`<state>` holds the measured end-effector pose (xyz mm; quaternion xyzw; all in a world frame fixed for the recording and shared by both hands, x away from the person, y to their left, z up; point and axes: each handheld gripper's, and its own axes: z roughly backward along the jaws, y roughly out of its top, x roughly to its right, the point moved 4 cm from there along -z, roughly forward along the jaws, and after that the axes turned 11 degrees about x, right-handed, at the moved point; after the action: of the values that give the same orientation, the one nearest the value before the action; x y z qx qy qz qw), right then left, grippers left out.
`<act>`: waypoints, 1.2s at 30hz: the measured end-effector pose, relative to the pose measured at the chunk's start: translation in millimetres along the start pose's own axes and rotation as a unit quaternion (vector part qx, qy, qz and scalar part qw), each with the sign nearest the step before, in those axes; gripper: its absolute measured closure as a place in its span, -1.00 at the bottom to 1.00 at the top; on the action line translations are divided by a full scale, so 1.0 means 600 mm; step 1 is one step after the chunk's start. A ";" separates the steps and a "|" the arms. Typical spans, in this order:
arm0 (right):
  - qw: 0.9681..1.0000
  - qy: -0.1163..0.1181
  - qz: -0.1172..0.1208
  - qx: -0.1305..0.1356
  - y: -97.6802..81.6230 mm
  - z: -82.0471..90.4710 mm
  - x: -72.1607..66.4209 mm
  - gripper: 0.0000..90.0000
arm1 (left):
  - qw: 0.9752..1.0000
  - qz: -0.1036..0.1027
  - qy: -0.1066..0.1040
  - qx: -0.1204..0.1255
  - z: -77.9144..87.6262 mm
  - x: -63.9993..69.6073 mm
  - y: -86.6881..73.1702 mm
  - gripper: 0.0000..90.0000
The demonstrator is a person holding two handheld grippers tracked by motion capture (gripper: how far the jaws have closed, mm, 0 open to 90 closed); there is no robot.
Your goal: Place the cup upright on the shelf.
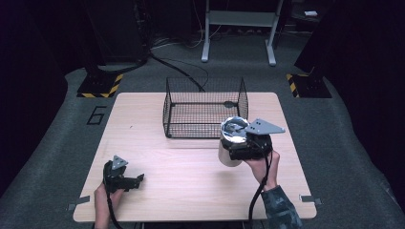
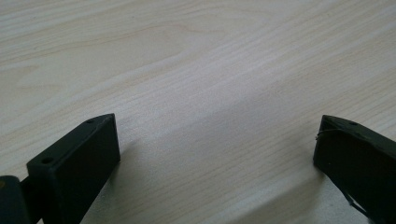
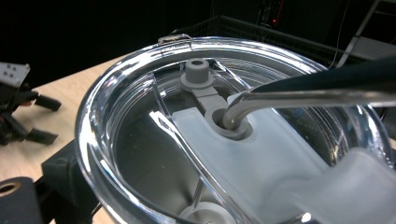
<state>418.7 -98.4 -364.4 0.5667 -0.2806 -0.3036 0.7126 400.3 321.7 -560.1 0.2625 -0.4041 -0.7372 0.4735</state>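
I see my right gripper [image 1: 239,151] clamped on a shiny metal cup [image 1: 231,141] with a clear lid [image 3: 224,135]. The cup is near the right side of the wooden table [image 1: 191,186], just in front of the black wire basket [image 1: 205,107]. A bent metal straw [image 3: 299,99] goes into the lid's hole. My left gripper [image 1: 138,180] rests low near the table's front left, its jaws wide apart over bare wood. I think the cup is lifted a little, but I cannot be sure.
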 end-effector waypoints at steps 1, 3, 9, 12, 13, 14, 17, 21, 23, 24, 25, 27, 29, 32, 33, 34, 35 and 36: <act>1.000 0.000 0.000 0.000 0.000 0.000 0.000 -0.92 | 1.000 0.000 0.000 0.000 0.000 0.000 0.000 -1.00; 1.000 -0.003 -0.003 0.001 0.011 -0.005 0.009 -0.92 | 1.000 0.000 0.000 0.000 0.000 0.000 0.000 -1.00; 1.000 -0.006 -0.003 0.000 0.032 -0.023 0.031 -0.92 | 1.000 0.000 0.000 0.000 0.000 0.000 0.000 -1.00; 1.000 -0.010 -0.007 -0.001 0.040 -0.032 0.040 -0.92 | 1.000 0.000 0.000 0.000 0.000 0.000 0.000 -1.00; 1.000 -0.011 -0.007 -0.002 0.043 -0.034 0.043 -0.92 | 1.000 0.000 0.000 0.000 0.000 0.000 0.000 -1.00; 1.000 -0.013 -0.010 -0.002 0.046 -0.039 0.048 -0.92 | 1.000 0.000 0.000 0.000 0.000 0.000 0.000 -1.00; 1.000 -0.013 -0.013 -0.003 0.050 -0.044 0.052 -0.92 | 1.000 0.000 0.000 0.000 0.000 0.000 0.000 -1.00; 1.000 -0.017 -0.008 -0.004 0.061 -0.054 0.060 -0.92 | 1.000 0.000 0.000 0.000 0.000 0.000 0.000 -1.00; 1.000 -0.018 -0.005 -0.004 0.067 -0.058 0.062 -0.92 | 1.000 0.000 -0.001 0.000 0.000 0.000 0.000 -1.00; 1.000 -0.019 -0.002 -0.006 0.072 -0.061 0.063 -0.92 | 1.000 0.000 -0.001 0.000 0.000 0.000 0.000 -1.00; 1.000 -0.020 0.000 -0.006 0.074 -0.063 0.064 -0.92 | 1.000 0.000 0.000 0.000 0.000 0.000 0.000 -1.00; 1.000 -0.022 0.002 -0.006 0.081 -0.066 0.067 -0.92 | 1.000 0.000 0.000 0.000 0.000 0.000 0.000 -1.00; 1.000 -0.024 -0.001 -0.006 0.087 -0.070 0.070 -0.92 | 1.000 0.000 0.000 0.000 0.000 0.000 0.000 -1.00; 1.000 -0.026 0.000 -0.004 0.095 -0.077 0.075 -0.92 | 1.000 0.000 0.000 0.000 0.000 0.000 0.000 -1.00; 1.000 -0.027 0.000 -0.005 0.096 -0.078 0.076 -0.92 | 1.000 0.000 0.000 0.000 0.000 0.000 0.000 -1.00; 1.000 -0.028 -0.001 -0.006 0.098 -0.080 0.076 -0.92 | 1.000 0.000 0.000 0.000 0.000 0.000 0.000 -1.00; 1.000 -0.028 -0.001 -0.006 0.098 -0.080 0.076 -0.92 | 1.000 -0.001 -0.001 0.001 -0.001 0.000 0.000 -1.00; 1.000 -0.027 0.005 -0.006 0.100 -0.083 0.079 -0.92 | 1.000 -0.003 -0.001 0.000 -0.001 -0.001 0.000 -1.00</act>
<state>493.7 -91.8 -313.1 0.5530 -0.3009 -0.3169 0.7094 401.0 322.3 -560.1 0.2631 -0.4036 -0.7387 0.4715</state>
